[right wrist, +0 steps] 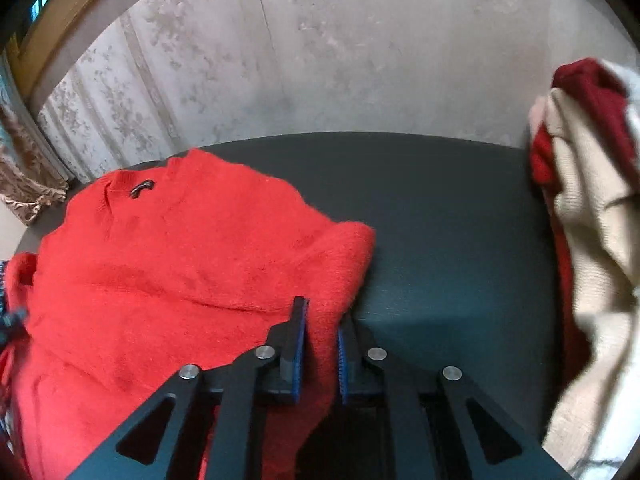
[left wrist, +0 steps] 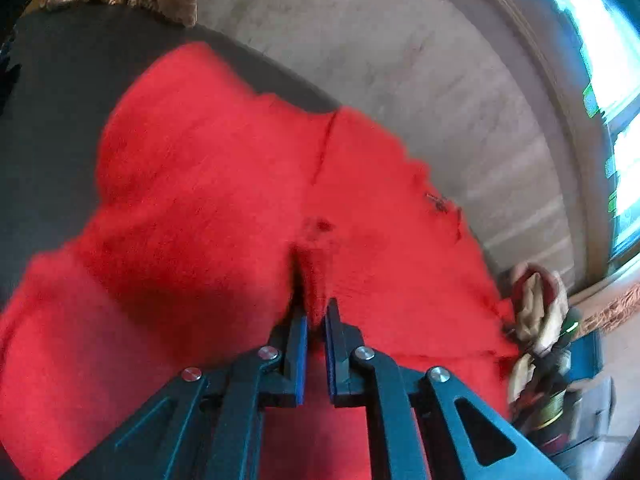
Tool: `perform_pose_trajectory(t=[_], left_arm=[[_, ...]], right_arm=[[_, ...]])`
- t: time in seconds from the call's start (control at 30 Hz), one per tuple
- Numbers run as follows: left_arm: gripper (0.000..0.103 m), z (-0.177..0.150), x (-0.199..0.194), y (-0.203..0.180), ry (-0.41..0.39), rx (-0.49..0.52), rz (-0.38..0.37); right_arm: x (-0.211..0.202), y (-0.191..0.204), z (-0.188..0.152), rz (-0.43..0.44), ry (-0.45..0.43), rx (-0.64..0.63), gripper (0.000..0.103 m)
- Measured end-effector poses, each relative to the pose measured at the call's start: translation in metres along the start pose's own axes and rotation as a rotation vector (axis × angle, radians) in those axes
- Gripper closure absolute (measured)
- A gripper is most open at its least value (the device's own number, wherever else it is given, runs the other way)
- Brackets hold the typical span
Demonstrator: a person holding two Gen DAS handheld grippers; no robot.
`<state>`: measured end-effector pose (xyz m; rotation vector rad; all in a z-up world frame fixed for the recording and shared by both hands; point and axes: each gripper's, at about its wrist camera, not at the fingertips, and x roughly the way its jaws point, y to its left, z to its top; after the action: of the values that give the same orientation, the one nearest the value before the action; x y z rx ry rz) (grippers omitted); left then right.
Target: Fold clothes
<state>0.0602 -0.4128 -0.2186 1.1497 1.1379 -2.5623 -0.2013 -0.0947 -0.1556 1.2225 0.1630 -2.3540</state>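
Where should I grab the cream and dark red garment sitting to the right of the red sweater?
Probably the cream and dark red garment's near cream fold, coming from the left over the bare dark table; it sits bunched, so protruding folds offer something to pinch.

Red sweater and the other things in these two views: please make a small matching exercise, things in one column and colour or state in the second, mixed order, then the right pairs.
Things:
1. red sweater
2. table
3. second garment
4. right tool

States:
A. dark, flat surface
B. cream and dark red, bunched at the right side
C. shut on a fold of red fabric
D. bright red, spread on the table

Pairs: 1-D, 2-A, 3-B, 4-C
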Motion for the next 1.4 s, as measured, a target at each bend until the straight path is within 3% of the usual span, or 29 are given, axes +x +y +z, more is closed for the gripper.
perform_pose_trajectory(t=[0.03,0.1,0.2,0.33,0.47,0.53,0.6,0.77,0.87,0.97,1.03,1.13,1.2,1.3,1.4], left_arm=[[0.095,-0.004,0.0,0.001,-0.005,0.006,0.012],[0.094,0.0,-0.002,0.001,-0.008,-0.012,0.011],[0.095,0.013,-0.005,-0.005,-0.029,-0.005,0.017],[0.095,0.027,-0.005,-0.005,-0.053,-0.006,0.042],[0.093,0.028,0.006,-0.012,-0.043,0.0,0.096],[0.092,0.023,-0.005,-0.01,-0.037,-0.009,0.094],[0.087,0.017,-0.021,-0.008,-0.044,-0.019,0.082],[0.085,-0.018,-0.093,0.026,-0.142,-0.108,0.08],[0.084,-0.049,-0.13,0.05,-0.164,-0.108,0.177],[0.078,-0.079,-0.152,0.074,-0.122,-0.148,0.191],[0.078,-0.101,-0.165,0.092,-0.118,-0.221,0.214],[0.073,-0.126,-0.191,0.122,-0.207,-0.399,0.185],[0.061,-0.134,-0.204,0.132,-0.266,-0.45,0.245],[0.057,-0.134,-0.215,0.138,-0.337,-0.443,0.302],[0.052,-0.122,-0.208,0.136,-0.329,-0.41,0.267]], right_arm=[[0.0,-0.001,0.001,-0.018,-0.003,0.005,0.069],[-0.003,-0.005,0.003,-0.022,-0.01,0.027,0.058],[-0.028,-0.01,0.01,-0.042,-0.09,0.016,0.058],[-0.061,0.018,0.012,0.133,-0.151,-0.038,0.057],[-0.042,0.062,-0.003,0.257,-0.047,-0.121,0.057],[-0.024,0.075,-0.019,0.235,0.016,-0.139,0.057],[-0.015,0.08,-0.035,0.202,-0.032,-0.165,0.055],[-0.016,0.084,-0.039,0.169,-0.045,-0.176,0.054],[-0.023,0.081,-0.044,0.167,-0.049,-0.18,0.053],[-0.021,0.079,-0.043,0.169,-0.051,-0.18,0.053],[-0.022,0.082,-0.042,0.162,-0.053,-0.187,0.052],[-0.018,0.087,-0.04,0.156,-0.054,-0.195,0.052],[-0.018,0.089,-0.04,0.148,-0.055,-0.2,0.052],[-0.017,0.089,-0.04,0.146,-0.056,-0.203,0.051],[-0.017,0.089,-0.04,0.147,-0.056,-0.204,0.051]])
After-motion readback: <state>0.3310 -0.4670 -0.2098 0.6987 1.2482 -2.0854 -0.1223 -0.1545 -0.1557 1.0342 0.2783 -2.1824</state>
